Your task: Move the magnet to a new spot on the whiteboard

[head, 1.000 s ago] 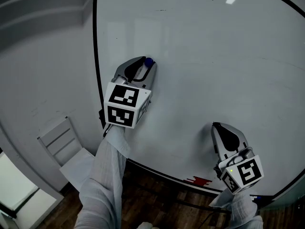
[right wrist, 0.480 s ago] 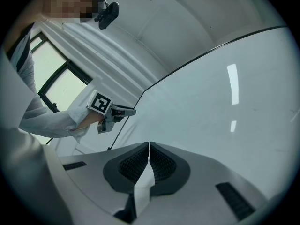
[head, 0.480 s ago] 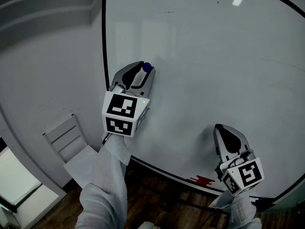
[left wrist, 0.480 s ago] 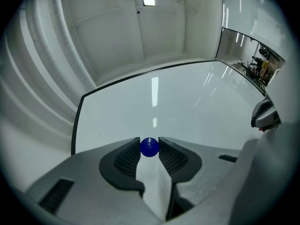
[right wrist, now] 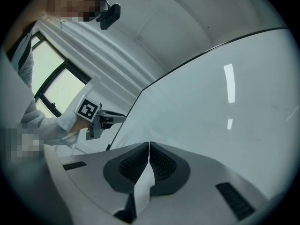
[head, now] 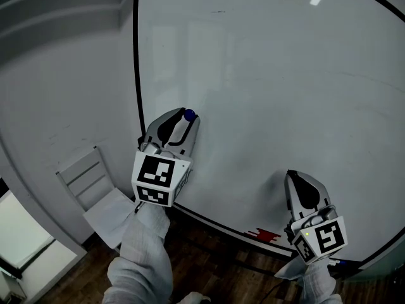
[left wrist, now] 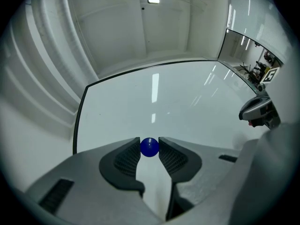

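Downward along the whiteboard (head: 272, 75) you had carried your left gripper (head: 186, 118), jaws clamped on the small blue magnet (head: 189, 114), near the board's left edge; seemingly only setting it down and releasing remained; your right gripper (head: 302, 183) hung pinched shut, empty.

whiteboard (head: 272, 94) is glossy white with a thin black frame (head: 135, 56). on it there's a small blue magnet (head: 189, 114) low down near the left edge, a red smear (head: 266, 235) right at the bottom edge, and tiny dark specks (head: 218, 11) up top. a white chair (head: 95, 192) stands on the dark wood floor (head: 209, 258) below.
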A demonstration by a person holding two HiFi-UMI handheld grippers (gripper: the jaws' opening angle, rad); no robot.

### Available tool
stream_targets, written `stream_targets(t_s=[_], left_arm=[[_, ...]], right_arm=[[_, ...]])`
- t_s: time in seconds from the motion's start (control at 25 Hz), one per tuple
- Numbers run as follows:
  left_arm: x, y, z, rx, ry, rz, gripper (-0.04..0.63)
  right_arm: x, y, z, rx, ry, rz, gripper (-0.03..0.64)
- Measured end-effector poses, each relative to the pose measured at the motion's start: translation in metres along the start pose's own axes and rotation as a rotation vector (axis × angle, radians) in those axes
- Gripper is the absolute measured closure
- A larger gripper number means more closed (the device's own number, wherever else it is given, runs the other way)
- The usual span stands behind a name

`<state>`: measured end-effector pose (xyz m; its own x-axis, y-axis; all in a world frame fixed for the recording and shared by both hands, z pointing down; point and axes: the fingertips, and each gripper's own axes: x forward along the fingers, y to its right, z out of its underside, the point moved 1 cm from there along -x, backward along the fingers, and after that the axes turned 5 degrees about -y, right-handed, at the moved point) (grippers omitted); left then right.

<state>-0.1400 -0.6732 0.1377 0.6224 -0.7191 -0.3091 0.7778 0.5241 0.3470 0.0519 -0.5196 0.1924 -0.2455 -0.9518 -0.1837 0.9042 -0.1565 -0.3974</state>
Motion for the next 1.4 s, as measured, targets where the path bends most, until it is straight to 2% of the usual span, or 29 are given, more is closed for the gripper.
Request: stream_targets(t_s=[0.16,0.48,1.0,1.4], left_arm=[[-0.012,0.018,0.017,-0.027,-0.025,0.014,0.469],[-0.037,0.089,0.032,-0.070,-0.038,0.108,0.469],[-0.028,0.187,0.055,-0.136,-0.087,0.216,0.469],[-0.006,0.218,0.106,-0.141,-0.186,0.185,0.469]], right_arm=[[-0.012,0.002,0.008,0.024,-0.014,0.012,0.588],[-0.060,0.003,0.027,0.022,-0.049,0.062,0.588],[-0.111,0.032,0.060,0.084,-0.127,0.120,0.588],[-0.122,0.050,0.097,0.116,-0.193,0.126,0.588]])
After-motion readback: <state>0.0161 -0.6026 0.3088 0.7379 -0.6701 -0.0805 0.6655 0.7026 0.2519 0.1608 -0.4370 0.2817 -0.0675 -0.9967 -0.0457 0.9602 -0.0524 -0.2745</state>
